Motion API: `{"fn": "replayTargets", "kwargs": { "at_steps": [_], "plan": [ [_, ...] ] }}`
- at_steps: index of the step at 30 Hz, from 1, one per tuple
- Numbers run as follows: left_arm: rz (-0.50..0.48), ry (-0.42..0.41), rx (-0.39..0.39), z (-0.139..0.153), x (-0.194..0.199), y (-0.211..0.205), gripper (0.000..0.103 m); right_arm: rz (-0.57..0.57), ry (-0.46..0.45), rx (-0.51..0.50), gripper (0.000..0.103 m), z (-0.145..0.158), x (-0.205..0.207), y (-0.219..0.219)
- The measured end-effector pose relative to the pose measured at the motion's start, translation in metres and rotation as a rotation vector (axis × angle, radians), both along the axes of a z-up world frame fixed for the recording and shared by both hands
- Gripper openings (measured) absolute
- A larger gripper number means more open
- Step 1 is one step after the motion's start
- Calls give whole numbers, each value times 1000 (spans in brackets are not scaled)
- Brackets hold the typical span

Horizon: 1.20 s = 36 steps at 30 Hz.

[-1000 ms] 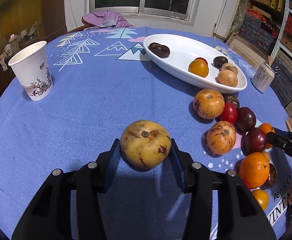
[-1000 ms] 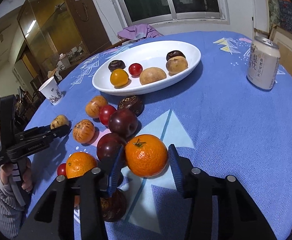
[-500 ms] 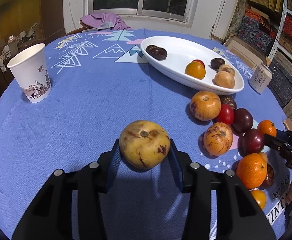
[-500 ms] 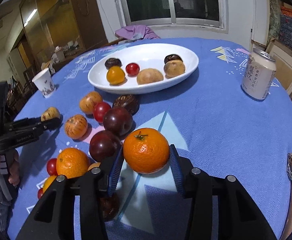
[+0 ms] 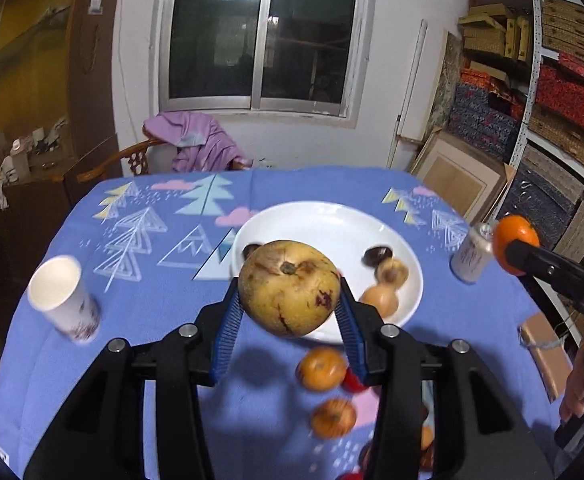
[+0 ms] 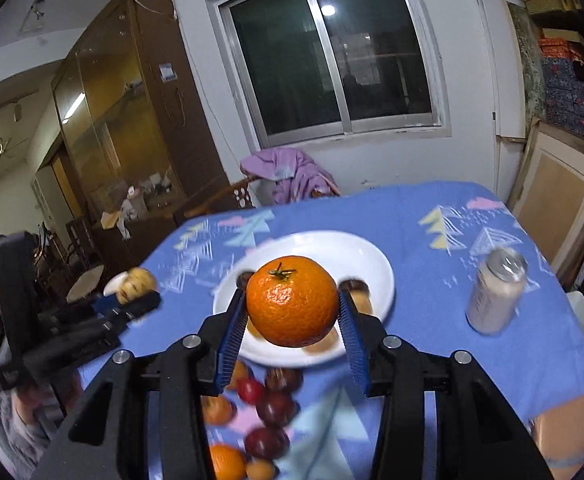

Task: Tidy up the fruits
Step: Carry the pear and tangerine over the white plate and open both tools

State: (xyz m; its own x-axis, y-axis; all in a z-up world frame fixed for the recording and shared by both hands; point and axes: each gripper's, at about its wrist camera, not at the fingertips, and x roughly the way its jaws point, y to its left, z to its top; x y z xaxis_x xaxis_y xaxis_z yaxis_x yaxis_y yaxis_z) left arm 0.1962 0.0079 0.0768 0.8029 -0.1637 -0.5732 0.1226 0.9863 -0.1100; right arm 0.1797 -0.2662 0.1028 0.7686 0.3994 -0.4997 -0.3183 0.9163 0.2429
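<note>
Aloft on my left, the pear (image 5: 289, 288) sits clamped between the blue pads (image 5: 224, 336) of the left gripper (image 5: 287, 334), the jaws narrowed to its width and pressing both flanks. Its stem end faces up and toward the camera, so its axis runs roughly upright, tilted slightly back toward me; brown blemishes mark its near side. It hangs clear of the cloth, in front of the plate (image 5: 320, 220).

On my right, the orange (image 6: 292, 301) is held likewise by the right gripper (image 6: 292, 336), the pads (image 6: 352, 340) narrow and tight on both sides. Its green calyx points up and a little toward the lens. It too is off the table, before the same plate (image 6: 356, 252).

Each gripper shows in the other's view with its fruit at the fingertips.

Several small fruits lie in the plate, some hidden behind the held ones. More loose fruit (image 6: 269, 404) lies blurred on the blue cloth (image 6: 412, 280) below the plate. A can (image 6: 496, 292) stands to the right of the plate, a paper cup (image 5: 63, 296) well to the left.
</note>
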Motion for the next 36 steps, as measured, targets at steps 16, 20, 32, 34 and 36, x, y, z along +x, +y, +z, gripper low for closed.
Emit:
{"fn": "replayTargets", "kwargs": {
  "at_steps": [16, 20, 32, 34, 36],
  "plan": [
    [-15, 185, -40, -91, 111, -12, 45, 1, 193, -123, 46, -98, 120, 47],
    [-10, 175, -14, -90, 107, -15, 59, -2, 178, -114, 55, -98, 115, 48],
    [44, 92, -15, -59, 84, -4, 94, 7, 72, -54, 81, -56, 89, 45],
    [68, 88, -23, -56, 82, 1, 96, 13, 78, -45, 86, -54, 87, 46],
    [94, 84, -20, -53, 79, 5, 96, 22, 97, -31, 88, -53, 85, 47]
  ]
}}
